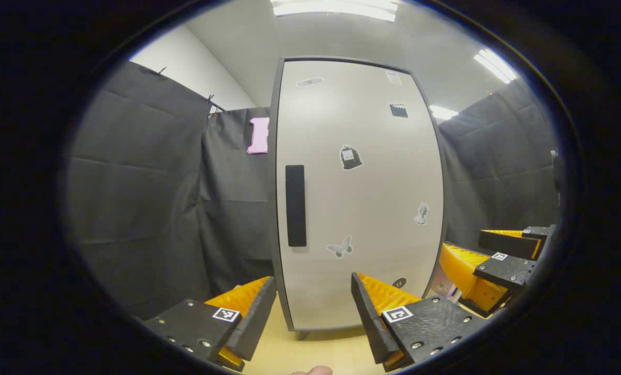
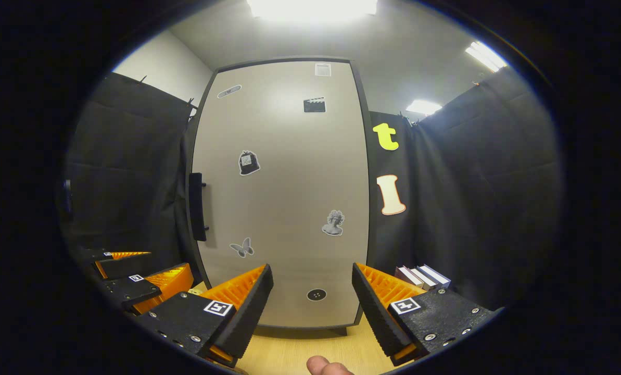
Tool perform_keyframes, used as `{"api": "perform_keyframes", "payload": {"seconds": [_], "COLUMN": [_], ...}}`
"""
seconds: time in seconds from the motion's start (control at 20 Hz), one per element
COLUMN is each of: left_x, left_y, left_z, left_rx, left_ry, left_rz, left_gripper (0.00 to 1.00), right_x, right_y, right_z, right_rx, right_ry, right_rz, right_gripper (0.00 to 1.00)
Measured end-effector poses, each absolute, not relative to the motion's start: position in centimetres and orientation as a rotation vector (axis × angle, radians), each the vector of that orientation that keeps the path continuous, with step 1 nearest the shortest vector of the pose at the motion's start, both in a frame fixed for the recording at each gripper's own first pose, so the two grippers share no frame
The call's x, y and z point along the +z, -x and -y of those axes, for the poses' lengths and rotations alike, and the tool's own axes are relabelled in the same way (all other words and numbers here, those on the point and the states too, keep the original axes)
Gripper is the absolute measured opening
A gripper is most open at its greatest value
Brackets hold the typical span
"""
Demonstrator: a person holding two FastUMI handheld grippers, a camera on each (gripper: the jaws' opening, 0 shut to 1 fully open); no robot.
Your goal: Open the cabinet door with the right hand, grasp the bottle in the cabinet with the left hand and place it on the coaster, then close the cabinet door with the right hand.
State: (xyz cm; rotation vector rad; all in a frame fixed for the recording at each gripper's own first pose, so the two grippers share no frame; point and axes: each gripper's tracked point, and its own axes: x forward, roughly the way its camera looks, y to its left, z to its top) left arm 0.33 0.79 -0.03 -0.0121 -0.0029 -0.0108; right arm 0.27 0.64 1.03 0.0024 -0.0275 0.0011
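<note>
A tall beige cabinet stands straight ahead with its door (image 1: 362,198) (image 2: 284,198) closed and dotted with small stickers. A dark vertical handle (image 1: 295,205) (image 2: 198,207) sits on the door's left edge. My left gripper (image 1: 313,307) is open a short way in front of the door, fingers apart with nothing between them. My right gripper (image 2: 313,299) is open too, facing the lower door, and it appears in the left gripper view at the right edge (image 1: 503,260). The left gripper shows at the lower left of the right gripper view (image 2: 133,276). The closed door hides the cabinet's inside.
The cabinet rests on short feet on a light wooden tabletop (image 1: 310,349) (image 2: 300,349). Several books (image 2: 423,276) lie to the right of the cabinet. Black cloth walls close in on both sides. A fingertip (image 2: 325,365) shows at the bottom edge.
</note>
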Motion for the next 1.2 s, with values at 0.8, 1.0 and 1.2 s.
{"api": "perform_keyframes", "payload": {"seconds": [0.8, 1.0, 1.2], "left_x": [0.7, 0.6, 0.3], "left_y": [-0.2, 0.1, 0.4], "left_z": [-1.8, -2.5, -2.8], "left_rx": [-0.015, -0.002, -0.007], "left_ry": [0.037, 0.031, -0.005], "left_rz": [0.023, 0.027, 0.022], "left_gripper": [0.84, 0.83, 0.83], "right_x": [1.5, 1.7, 2.2], "right_y": [-1.2, -1.9, -2.6], "right_z": [-0.7, -1.2, -2.2], "right_rx": [0.002, 0.016, 0.040], "right_ry": [-0.001, 0.000, -0.001], "right_rz": [0.021, 0.024, 0.029], "right_gripper": [0.94, 0.94, 0.94]}}
